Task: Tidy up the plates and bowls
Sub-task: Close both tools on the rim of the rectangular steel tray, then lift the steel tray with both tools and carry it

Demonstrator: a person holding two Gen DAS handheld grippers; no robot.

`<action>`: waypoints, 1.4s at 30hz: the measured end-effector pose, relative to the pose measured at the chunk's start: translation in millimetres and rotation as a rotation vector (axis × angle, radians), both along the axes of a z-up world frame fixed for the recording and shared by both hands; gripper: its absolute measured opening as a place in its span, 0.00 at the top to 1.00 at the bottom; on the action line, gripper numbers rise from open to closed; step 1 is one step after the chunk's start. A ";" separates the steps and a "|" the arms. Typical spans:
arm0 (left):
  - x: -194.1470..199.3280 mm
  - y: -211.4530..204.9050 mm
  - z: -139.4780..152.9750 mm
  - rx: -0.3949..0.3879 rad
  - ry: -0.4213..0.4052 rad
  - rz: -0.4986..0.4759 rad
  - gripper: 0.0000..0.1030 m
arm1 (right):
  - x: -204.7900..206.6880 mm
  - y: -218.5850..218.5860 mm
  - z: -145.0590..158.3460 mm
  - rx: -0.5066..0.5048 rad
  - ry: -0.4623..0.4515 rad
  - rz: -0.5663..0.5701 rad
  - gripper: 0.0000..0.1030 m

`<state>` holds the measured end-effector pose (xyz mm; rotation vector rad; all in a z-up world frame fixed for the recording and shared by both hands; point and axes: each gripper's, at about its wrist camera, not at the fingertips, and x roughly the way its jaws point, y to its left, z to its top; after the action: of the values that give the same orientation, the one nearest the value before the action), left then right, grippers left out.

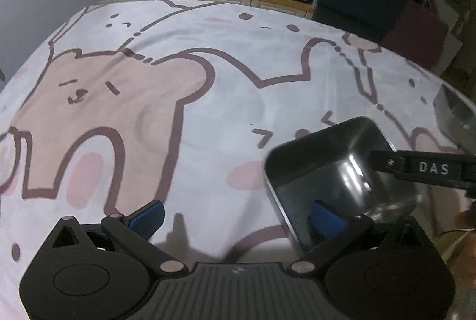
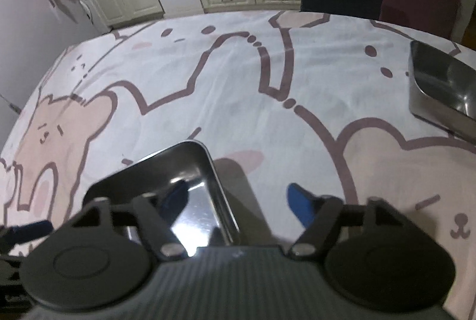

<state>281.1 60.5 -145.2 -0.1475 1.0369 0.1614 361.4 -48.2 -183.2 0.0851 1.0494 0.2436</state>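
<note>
The near steel tray (image 2: 166, 186) lies on the bear-print cloth (image 2: 238, 87), and both claws straddle parts of its rim. In the right wrist view, the right claw (image 2: 238, 201) has its jaws spread, with the tray's right wall running up between them: the left blue pad (image 2: 175, 196) hangs inside the tray, over its shiny floor, and the right pad is outside, over the cloth. Neither pad visibly presses the wall, so this reads as a claw placed around the rim, not yet pinching it (blur makes the exact gap hard to judge).

In the left wrist view, the left claw (image 1: 238, 218) is also spread. Its right pad (image 1: 325, 220) sits inside the same tray (image 1: 333, 171) near its left wall, while its left pad is out over the cloth. The right claw's black finger, lettered DAS, reaches across the tray from the right.

The tray is a rounded rectangle, open side up and lying flat. Its long axis seems to run from near to far, tilted slightly left as the right claw sees it. The right claw looks better set for a grip, since the wall lies centred between its jaws.

A second steel tray (image 2: 440, 87) rests well apart, at the far right of the cloth, also open side up, which is probably where the near one should nest.
</note>
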 end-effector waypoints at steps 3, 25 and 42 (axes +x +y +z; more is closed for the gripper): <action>2.8 2.5 -3.1 0.026 0.015 -0.020 0.00 | 0.5 2.8 -2.2 -0.025 0.016 0.019 0.48; -5.9 12.0 2.5 -0.210 0.003 -0.115 0.93 | -23.2 11.4 16.1 -0.034 0.009 0.123 0.96; -49.7 58.0 42.5 -0.178 -0.097 -0.065 0.96 | -77.8 50.6 30.9 0.044 0.057 0.056 0.94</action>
<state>231.4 118.6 -102.7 -0.2804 0.9575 0.0023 283.6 2.5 -152.3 0.1033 1.1039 0.3165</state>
